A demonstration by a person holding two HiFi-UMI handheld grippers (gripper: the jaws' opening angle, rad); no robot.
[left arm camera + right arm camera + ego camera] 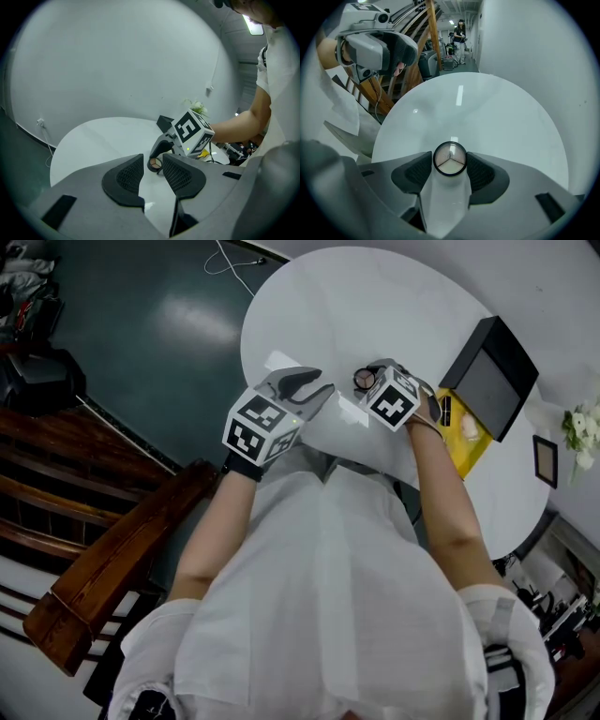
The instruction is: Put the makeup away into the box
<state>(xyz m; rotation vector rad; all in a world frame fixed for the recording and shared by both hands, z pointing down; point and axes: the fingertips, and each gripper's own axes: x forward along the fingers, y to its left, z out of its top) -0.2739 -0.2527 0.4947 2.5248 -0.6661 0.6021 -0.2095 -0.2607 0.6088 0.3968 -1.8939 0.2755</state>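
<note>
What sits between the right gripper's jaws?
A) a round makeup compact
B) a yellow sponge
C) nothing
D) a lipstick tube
A: the right gripper view shows a round makeup compact on the white table, between the right gripper's open jaws.

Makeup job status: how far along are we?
Done: nothing evident; box stands open, contents unclear. In hand: right gripper, jaws open, straddles the round compact on the table, no grip yet. Left gripper open, empty. To do: grip, carry to box.
</note>
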